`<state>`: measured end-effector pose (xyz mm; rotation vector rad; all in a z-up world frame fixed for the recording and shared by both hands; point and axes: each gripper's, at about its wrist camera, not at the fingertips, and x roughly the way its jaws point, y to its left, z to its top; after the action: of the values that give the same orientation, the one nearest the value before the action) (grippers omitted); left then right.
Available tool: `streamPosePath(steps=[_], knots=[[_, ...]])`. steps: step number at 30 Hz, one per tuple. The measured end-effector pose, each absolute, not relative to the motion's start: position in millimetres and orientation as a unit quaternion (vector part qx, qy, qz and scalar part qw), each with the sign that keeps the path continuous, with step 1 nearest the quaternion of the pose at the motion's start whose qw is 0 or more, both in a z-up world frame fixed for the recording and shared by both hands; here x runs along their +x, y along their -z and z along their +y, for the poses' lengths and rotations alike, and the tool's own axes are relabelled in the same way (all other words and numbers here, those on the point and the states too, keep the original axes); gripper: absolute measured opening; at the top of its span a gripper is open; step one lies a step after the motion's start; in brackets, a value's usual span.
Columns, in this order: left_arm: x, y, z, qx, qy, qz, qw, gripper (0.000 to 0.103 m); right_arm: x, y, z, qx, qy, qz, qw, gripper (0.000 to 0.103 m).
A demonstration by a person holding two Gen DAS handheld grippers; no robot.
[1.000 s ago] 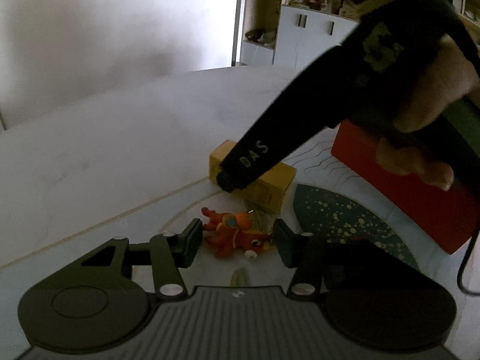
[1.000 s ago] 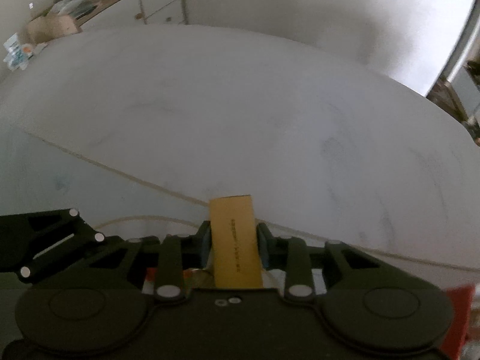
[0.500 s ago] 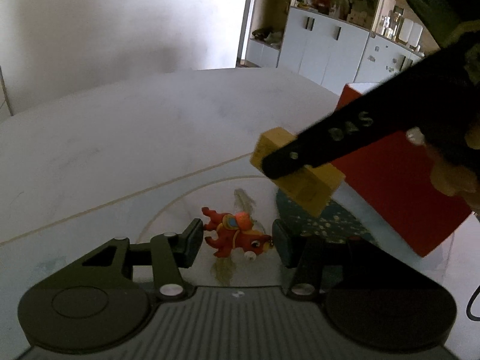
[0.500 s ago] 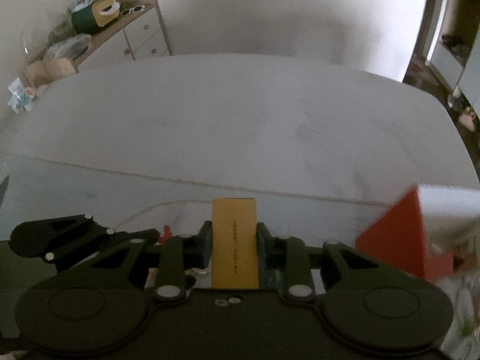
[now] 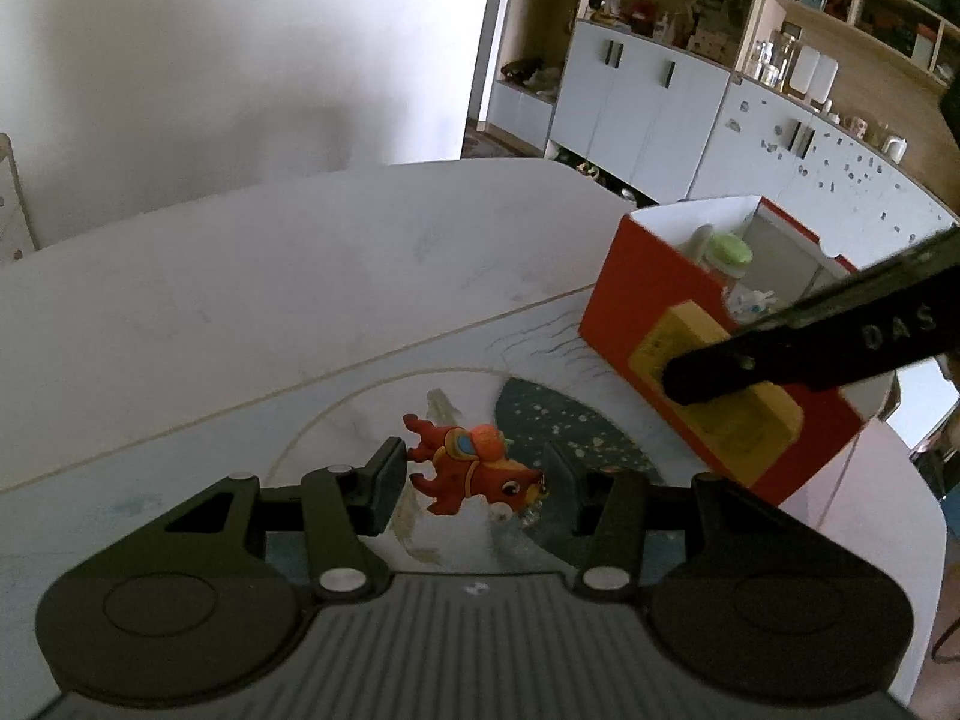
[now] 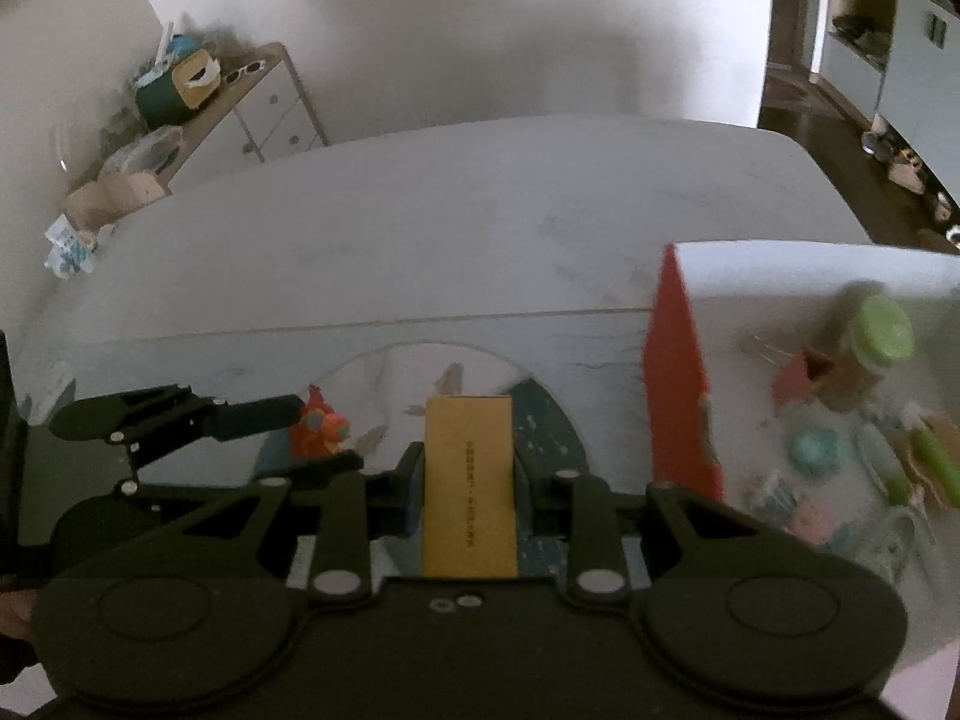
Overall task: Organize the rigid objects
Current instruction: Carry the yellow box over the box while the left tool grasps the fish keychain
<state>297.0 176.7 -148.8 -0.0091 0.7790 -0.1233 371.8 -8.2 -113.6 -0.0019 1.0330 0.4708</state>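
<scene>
- Yellow block (image 6: 468, 480) clamped between the right gripper (image 6: 468, 483) fingers, lower centre of the right wrist view, long side pointing away from the camera; small dark print runs down its top face.
- Same block in the left wrist view sits right of centre, in front of the red box (image 5: 654, 300) side wall and held above the mat; whether it touches the wall, cannot tell.
- Red box: open top, white inside, right side of both views; jar with green lid (image 6: 882, 330) and other small blurred items inside.
- Left gripper (image 5: 474, 477) jaws apart, one finger on each side of the red dragon toy (image 5: 474, 468); left pad just beside the toy's tail, right pad has a small gap at the head end.
- Dragon toy lies on its side on the patterned mat (image 5: 576, 426), lower centre of the left wrist view; orange saddle, blue patch.
- Mat covers the near half of the white table (image 5: 300, 258); dark speckled disc on it, under and between the two grippers.
- Cabinets and shelves (image 5: 690, 78) upper right in the left wrist view; dresser with clutter (image 6: 198, 102) upper left in the right wrist view.
</scene>
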Motion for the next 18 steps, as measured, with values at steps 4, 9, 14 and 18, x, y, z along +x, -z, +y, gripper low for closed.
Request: streamPosePath(steps=[4,9,14,18], knots=[[291,133,163,-0.004,0.065,0.380,0.923,0.050,357,102,-22,0.006,-0.219,0.483,0.848,0.028],[286,115,146,-0.007,0.068,0.380,0.922,0.050,344,88,-50,0.019,-0.213,0.474,0.854,0.028],[287,100,127,-0.018,0.063,0.378,0.923,0.050,339,80,-80,0.025,-0.206,0.466,0.860,0.028],[291,90,103,-0.012,0.062,0.369,0.927,0.050,336,75,-113,0.026,-0.204,0.458,0.865,0.028]])
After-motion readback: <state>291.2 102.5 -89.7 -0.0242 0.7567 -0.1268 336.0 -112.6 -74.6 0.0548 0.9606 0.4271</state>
